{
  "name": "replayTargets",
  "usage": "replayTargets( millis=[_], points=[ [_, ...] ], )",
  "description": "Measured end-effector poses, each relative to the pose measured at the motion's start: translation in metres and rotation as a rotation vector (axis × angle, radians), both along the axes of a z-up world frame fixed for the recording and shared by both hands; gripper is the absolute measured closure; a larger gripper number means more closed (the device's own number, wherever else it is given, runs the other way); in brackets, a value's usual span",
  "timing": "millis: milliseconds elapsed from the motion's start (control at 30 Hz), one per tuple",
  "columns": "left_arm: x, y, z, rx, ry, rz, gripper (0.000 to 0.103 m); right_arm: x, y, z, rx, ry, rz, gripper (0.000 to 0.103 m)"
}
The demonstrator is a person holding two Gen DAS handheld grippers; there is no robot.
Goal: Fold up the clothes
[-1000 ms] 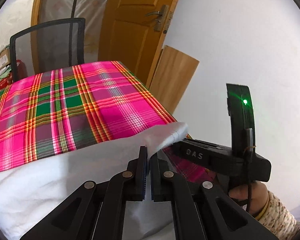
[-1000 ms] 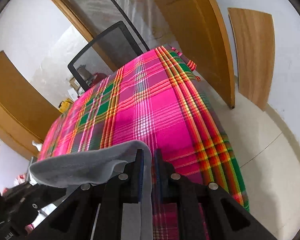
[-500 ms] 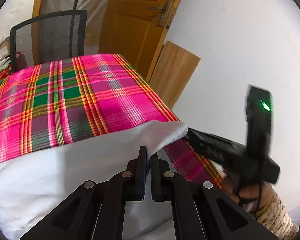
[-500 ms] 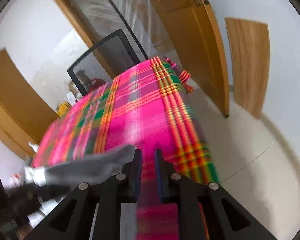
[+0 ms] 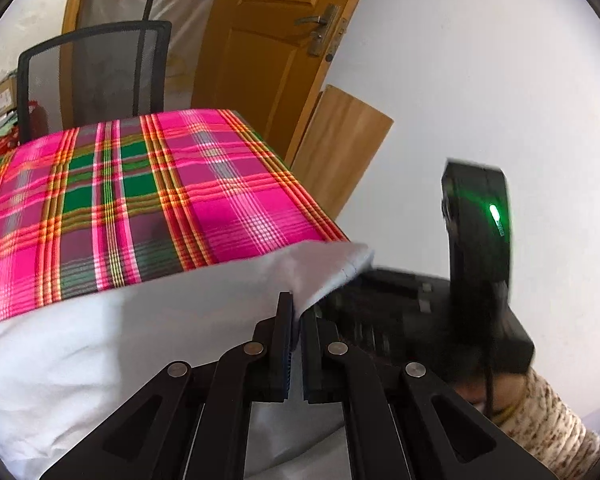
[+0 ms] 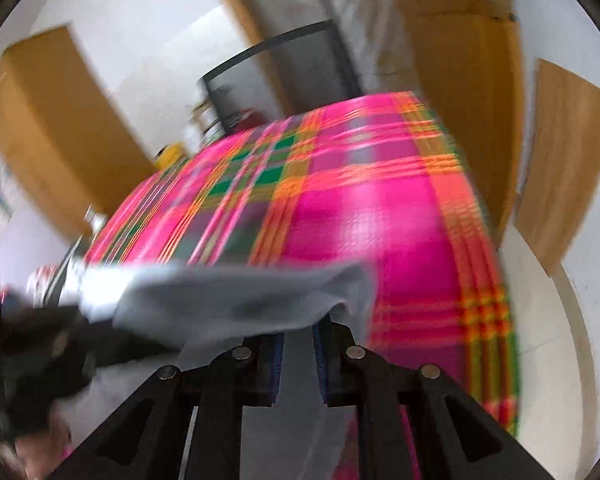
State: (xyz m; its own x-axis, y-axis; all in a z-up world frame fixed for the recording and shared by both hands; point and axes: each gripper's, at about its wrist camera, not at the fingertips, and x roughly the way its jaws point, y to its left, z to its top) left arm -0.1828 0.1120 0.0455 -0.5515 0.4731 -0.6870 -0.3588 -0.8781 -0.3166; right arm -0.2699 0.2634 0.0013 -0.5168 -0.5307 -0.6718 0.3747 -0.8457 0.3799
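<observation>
Left gripper [image 5: 296, 312]: jaws nearly closed, pinching the edge of the white garment [image 5: 140, 328]; cloth runs between the two pads.
Right gripper [image 6: 298, 344]: narrow gap between jaws, white cloth passes down through it; looks clamped on the fabric, but the frame is motion-blurred.
Right gripper seen from left view [image 5: 440, 300]: black body low right, green light lit on its upright part, blurred; its tip sits just under the garment's corner.
Garment: white/pale grey, held up by one edge stretched between both grippers, above the near end of the table; the rest drapes down to the lower left in the left view.
Garment corner [image 5: 352, 258]: stitched hem visible, sticks out to the right past the left jaws.
Table [image 5: 120, 200]: covered in a pink, green and orange plaid cloth, bare beyond the garment.
Sleeve [image 5: 548, 428]: speckled knit cuff at lower right, behind the right gripper.
Chair [image 5: 96, 76]: black mesh back, at the table's far end.
Door [image 5: 268, 40]: orange-brown wood, metal handle, behind table.
Board [image 5: 340, 148]: light wood panel leaning on white wall beside the door.
</observation>
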Motion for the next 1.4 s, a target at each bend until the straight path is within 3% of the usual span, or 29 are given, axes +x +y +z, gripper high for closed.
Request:
replayTargets(
  millis=[133, 400, 533, 633, 700, 767, 833, 1200, 1400],
  points=[
    [0.001, 0.003, -0.005, -0.001, -0.013, -0.012, 0.100, -0.016, 0.014, -0.002, -0.001, -0.022, -0.104, 0.088],
    [0.005, 0.020, -0.027, -0.065, -0.067, -0.056, 0.100, -0.030, 0.032, -0.013, -0.078, -0.076, -0.175, 0.091],
    [0.006, 0.027, -0.038, -0.100, -0.092, -0.072, 0.093, -0.023, 0.042, -0.010, -0.052, -0.057, -0.244, 0.089],
    [0.010, 0.028, -0.040, -0.102, -0.109, -0.090, 0.082, -0.012, 0.055, -0.002, -0.054, -0.045, -0.281, 0.089],
    [0.012, 0.030, -0.040, -0.099, -0.129, -0.118, 0.068, -0.001, 0.062, 0.004, -0.058, -0.038, -0.292, 0.088],
    [0.017, 0.031, -0.039, -0.109, -0.144, -0.140, 0.064, 0.011, 0.069, 0.010, -0.063, -0.031, -0.300, 0.088],
    [0.025, 0.031, -0.036, -0.145, -0.132, -0.142, 0.062, 0.026, 0.075, 0.017, -0.058, -0.026, -0.309, 0.086],
    [0.073, -0.008, 0.010, -0.121, -0.117, -0.118, 0.047, 0.138, 0.067, 0.032, 0.017, -0.019, -0.311, 0.078],
    [0.118, -0.060, 0.043, -0.207, -0.087, -0.068, 0.043, 0.201, 0.044, 0.020, 0.075, -0.021, -0.310, 0.074]
  ],
)
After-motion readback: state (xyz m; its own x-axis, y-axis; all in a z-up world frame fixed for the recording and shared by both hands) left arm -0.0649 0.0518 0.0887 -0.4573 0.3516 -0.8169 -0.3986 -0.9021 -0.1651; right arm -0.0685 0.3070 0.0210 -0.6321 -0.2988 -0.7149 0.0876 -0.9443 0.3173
